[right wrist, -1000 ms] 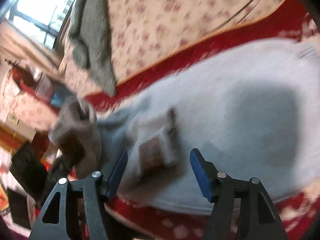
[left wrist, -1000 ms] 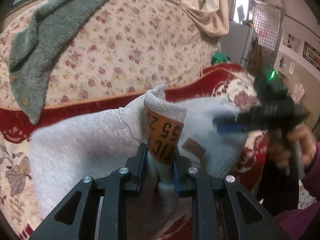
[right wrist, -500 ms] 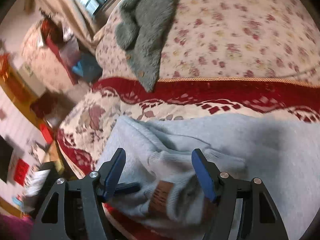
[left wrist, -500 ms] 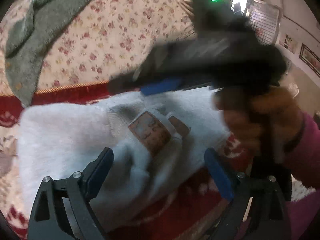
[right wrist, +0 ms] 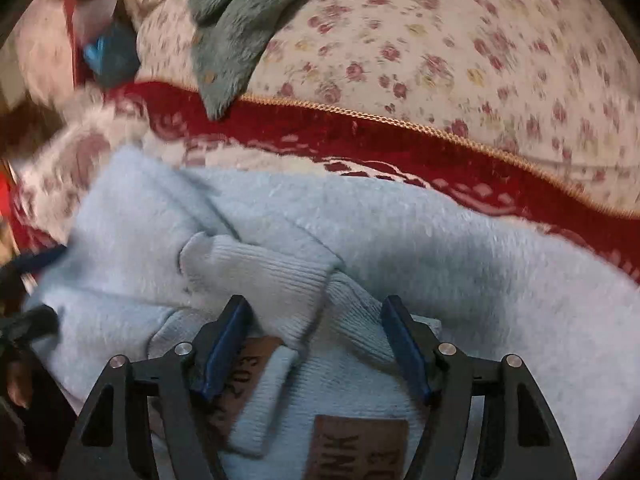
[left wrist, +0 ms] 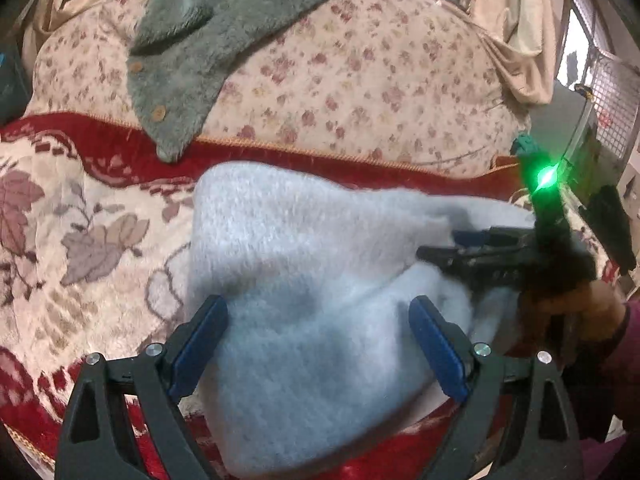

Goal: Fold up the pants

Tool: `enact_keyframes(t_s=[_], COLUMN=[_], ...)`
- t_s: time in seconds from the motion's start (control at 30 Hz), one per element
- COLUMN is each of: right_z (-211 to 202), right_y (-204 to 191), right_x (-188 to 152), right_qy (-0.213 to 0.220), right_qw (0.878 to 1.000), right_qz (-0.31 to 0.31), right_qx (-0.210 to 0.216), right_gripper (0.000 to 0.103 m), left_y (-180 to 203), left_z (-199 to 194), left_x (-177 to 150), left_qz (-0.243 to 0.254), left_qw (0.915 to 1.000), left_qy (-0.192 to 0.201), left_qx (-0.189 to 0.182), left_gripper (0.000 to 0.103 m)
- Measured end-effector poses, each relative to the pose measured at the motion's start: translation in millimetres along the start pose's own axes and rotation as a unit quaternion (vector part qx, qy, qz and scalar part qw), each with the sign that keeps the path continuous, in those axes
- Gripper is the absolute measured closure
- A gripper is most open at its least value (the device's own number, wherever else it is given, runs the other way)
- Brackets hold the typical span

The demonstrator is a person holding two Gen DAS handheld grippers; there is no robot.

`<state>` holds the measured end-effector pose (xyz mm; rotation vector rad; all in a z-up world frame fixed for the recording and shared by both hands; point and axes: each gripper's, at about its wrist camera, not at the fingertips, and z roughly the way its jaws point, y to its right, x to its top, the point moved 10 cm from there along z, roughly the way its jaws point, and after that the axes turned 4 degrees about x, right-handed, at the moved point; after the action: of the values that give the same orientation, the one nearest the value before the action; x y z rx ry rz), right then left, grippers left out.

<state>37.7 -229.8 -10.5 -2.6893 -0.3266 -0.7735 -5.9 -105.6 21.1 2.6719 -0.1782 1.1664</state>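
Note:
The pale grey fleece pants (left wrist: 304,264) lie folded in a bundle on the red and cream patterned sofa cover (left wrist: 80,216). My left gripper (left wrist: 320,340) is open, its blue pads on either side of the bundle's near end, holding nothing. My right gripper (right wrist: 316,344) is open over the ribbed cuff (right wrist: 280,276) and the brown labels (right wrist: 360,448) of the pants (right wrist: 460,248). In the left wrist view the right gripper (left wrist: 476,248) lies low on the right part of the pants, held by a hand (left wrist: 568,304).
A grey-green fuzzy garment (left wrist: 208,40) hangs over the floral sofa back (left wrist: 360,80); it also shows in the right wrist view (right wrist: 240,32). A beige cloth (left wrist: 516,40) hangs at the back right. The sofa's front edge is just below the left gripper.
My left gripper has let go of the cuff with the orange label and opened wide. The pants now lie folded flat. My right gripper came down onto the pants' cuff end.

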Motion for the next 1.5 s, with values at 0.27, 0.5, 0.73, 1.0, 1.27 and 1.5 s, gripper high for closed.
enact_keyframes(t_s=[0.27, 0.5, 0.73, 1.0, 1.27, 1.5], right_z=[-53.8, -30.6, -105.6, -160.0, -161.1, -146.2], right_y=[-22.3, -37.5, 12.4, 71.2, 126.7, 141.8], right_x=[2.8, -26.5, -38.7, -112.6, -135.5, -133.1], right_qy=[0.030, 0.009, 0.057, 0.054, 0.085, 0.103], right_qw=[0.998, 0.997, 0.977, 0.959, 0.927, 0.918], right_qz=[0.031, 0.027, 0.166, 0.272, 0.359, 0.374], right_qx=[0.046, 0.066, 0.118, 0.062, 0.067, 0.087], right_gripper=[0.029, 0.026, 0.014, 0.010, 0.009, 0.009], left_y=[15.0, 2.6, 32.5, 134.2, 220.0, 277.8], left_z=[11.0, 60.8, 30.9, 50.4, 101.5, 153.3], left_x=[37.4, 15.6, 39.4, 65.1, 77.8, 93.2], left_qz=[-0.008, -0.014, -0.060, -0.023, 0.051, 0.110], left_qw=[0.9994, 0.9976, 0.9976, 0.9857, 0.9694, 0.9476], left_qy=[0.031, -0.032, 0.001, -0.033, -0.103, -0.157], left_qx=[-0.010, 0.059, -0.035, -0.164, -0.217, -0.255], left_gripper=[0.011, 0.011, 0.009, 0.000, 0.000, 0.000])
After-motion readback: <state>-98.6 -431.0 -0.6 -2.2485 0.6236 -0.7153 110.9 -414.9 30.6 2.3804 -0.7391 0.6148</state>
